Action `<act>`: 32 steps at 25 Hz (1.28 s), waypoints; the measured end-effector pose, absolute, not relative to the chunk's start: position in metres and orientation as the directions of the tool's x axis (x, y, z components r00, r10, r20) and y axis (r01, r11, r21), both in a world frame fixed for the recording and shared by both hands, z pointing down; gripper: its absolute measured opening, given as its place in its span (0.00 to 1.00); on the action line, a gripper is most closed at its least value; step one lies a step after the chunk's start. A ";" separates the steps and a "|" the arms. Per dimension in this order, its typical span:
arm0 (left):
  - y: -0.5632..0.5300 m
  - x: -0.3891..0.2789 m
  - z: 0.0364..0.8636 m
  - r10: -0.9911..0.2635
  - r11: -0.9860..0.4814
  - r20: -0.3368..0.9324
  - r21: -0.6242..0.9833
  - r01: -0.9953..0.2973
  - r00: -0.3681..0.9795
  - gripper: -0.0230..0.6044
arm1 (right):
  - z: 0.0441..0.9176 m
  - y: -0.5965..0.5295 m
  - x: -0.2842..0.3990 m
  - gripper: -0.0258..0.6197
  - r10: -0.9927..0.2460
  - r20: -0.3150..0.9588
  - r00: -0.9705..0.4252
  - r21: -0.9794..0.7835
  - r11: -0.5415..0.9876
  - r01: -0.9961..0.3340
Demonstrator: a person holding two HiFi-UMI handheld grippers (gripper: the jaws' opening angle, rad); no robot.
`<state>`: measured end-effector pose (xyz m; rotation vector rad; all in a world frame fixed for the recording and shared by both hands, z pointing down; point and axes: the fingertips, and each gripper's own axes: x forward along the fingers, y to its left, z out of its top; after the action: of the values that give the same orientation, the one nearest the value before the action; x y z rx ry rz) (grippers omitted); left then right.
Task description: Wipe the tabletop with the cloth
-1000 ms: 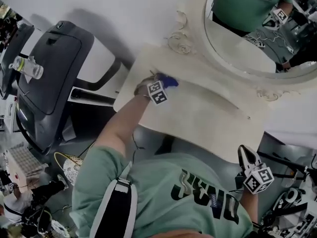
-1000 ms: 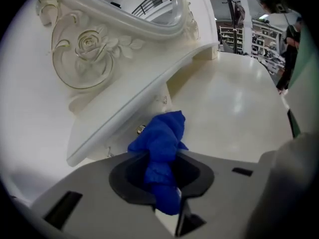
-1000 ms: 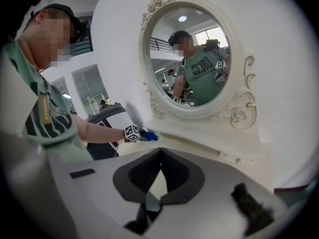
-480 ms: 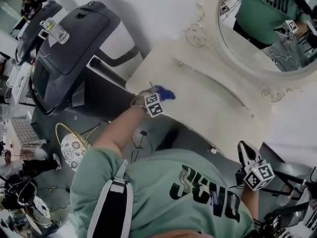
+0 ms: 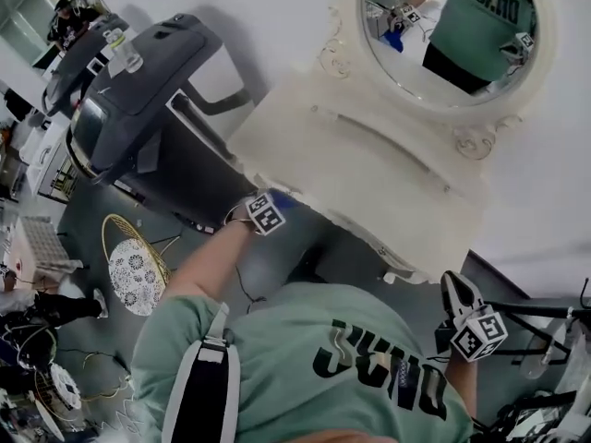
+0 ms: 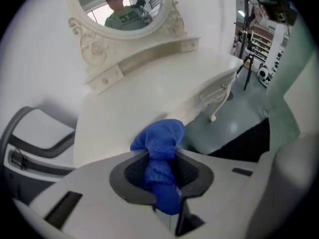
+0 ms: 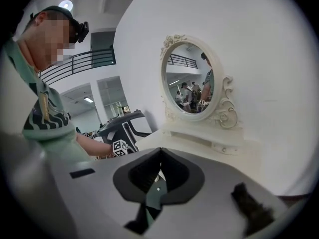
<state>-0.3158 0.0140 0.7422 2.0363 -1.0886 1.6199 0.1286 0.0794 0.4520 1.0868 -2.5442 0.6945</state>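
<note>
The white dressing table (image 5: 369,169) stands against the wall, and its tabletop (image 6: 144,101) is bare. My left gripper (image 5: 279,202) is shut on a bunched blue cloth (image 6: 160,151). It hangs at the table's front left corner, just off the edge, and the cloth pokes out past the jaws above the table's near edge. In the head view only a sliver of the blue cloth (image 5: 283,198) shows beside the marker cube. My right gripper (image 5: 454,286) is held low at the right, away from the table. It is shut with nothing in it (image 7: 159,156).
An oval mirror (image 5: 445,24) in a carved frame rises at the table's back. A dark treadmill (image 5: 138,86) stands close to the table's left side. A round patterned wire basket (image 5: 135,275) sits on the floor. A black stand (image 5: 545,314) is at the right.
My left gripper has drawn the cloth back across the tabletop to its front left corner and off the edge. The right gripper has stayed where it was.
</note>
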 end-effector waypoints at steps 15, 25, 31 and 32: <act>-0.326 -0.252 0.738 -0.462 -0.719 0.874 -0.266 -0.642 0.155 0.19 | 0.473 -0.068 0.064 0.06 -0.618 0.558 -0.554 -0.288 0.482 -0.828; -0.315 -0.252 0.757 -0.402 -0.772 0.904 -0.249 -0.585 0.146 0.19 | 0.482 -0.104 0.036 0.06 -0.543 0.584 -0.603 -0.303 0.543 -0.783; -0.183 -0.280 0.757 -0.350 -0.784 0.932 -0.238 -0.573 0.092 0.19 | 0.474 -0.059 0.046 0.06 -0.514 0.539 -0.667 -0.297 0.625 -0.722; -0.156 -0.284 0.756 -0.342 -0.779 0.936 -0.234 -0.582 0.081 0.19 | 0.472 -0.047 0.051 0.06 -0.512 0.529 -0.676 -0.296 0.635 -0.713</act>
<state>-0.2841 -0.1555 0.7564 2.1522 -0.9376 1.7710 0.0513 -0.0469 0.4722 0.9705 -2.4602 0.6921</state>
